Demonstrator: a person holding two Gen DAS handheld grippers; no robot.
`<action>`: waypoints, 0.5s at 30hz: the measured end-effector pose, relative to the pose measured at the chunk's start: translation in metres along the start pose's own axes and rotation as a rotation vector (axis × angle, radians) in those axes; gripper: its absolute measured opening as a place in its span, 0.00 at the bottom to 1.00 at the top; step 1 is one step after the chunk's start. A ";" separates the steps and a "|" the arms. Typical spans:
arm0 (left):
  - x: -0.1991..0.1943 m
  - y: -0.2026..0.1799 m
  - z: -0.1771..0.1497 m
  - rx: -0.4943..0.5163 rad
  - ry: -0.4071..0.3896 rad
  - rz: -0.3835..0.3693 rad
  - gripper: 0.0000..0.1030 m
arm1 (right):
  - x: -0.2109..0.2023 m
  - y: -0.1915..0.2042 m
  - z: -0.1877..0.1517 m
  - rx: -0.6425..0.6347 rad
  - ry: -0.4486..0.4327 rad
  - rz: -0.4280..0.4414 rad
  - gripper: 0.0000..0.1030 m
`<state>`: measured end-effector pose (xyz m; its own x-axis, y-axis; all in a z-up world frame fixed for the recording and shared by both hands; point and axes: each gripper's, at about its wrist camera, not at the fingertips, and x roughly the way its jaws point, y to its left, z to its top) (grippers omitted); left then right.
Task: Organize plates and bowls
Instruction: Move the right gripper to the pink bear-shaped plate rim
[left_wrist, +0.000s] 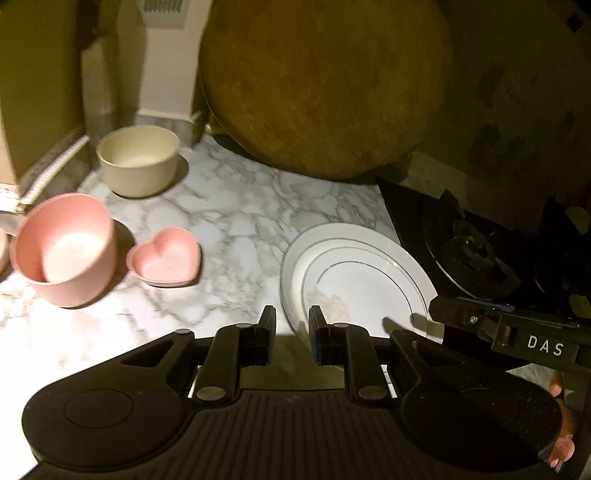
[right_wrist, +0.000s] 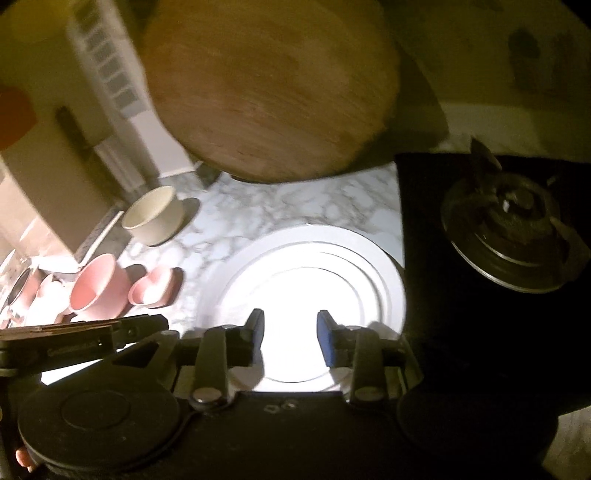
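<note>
White with silver rings, the stacked plates (right_wrist: 306, 266) are seen lying on the marble counter (left_wrist: 236, 221), just left of the black stove (right_wrist: 517, 229). The right gripper (right_wrist: 290, 334) is held partly open above them, gripping nothing. The left gripper (left_wrist: 291, 334) is nearly closed and empty. The pink bowl (left_wrist: 64, 251), heart-shaped dish (left_wrist: 166, 256) and beige bowl (left_wrist: 138, 160) are left apart at far left, presumably for nesting.

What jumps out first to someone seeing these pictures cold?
The bright white plate on the marble counter, beside the black stove. Behind it leans a big round wooden board. Left sit a pink bowl, a pink heart dish and a beige bowl.
</note>
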<state>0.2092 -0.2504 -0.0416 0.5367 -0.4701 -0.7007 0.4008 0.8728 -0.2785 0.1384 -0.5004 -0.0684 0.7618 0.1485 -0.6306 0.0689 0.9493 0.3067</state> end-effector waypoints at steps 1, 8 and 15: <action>-0.007 0.003 -0.001 0.002 -0.012 0.005 0.18 | -0.003 0.007 -0.001 -0.011 -0.009 0.003 0.36; -0.056 0.027 -0.013 -0.001 -0.114 0.062 0.60 | -0.021 0.055 -0.009 -0.075 -0.056 0.049 0.46; -0.100 0.056 -0.024 -0.018 -0.193 0.116 0.67 | -0.031 0.106 -0.016 -0.150 -0.095 0.086 0.66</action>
<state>0.1605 -0.1513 -0.0027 0.7114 -0.3817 -0.5902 0.3157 0.9237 -0.2168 0.1120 -0.3998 -0.0279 0.8185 0.2106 -0.5346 -0.0903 0.9660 0.2424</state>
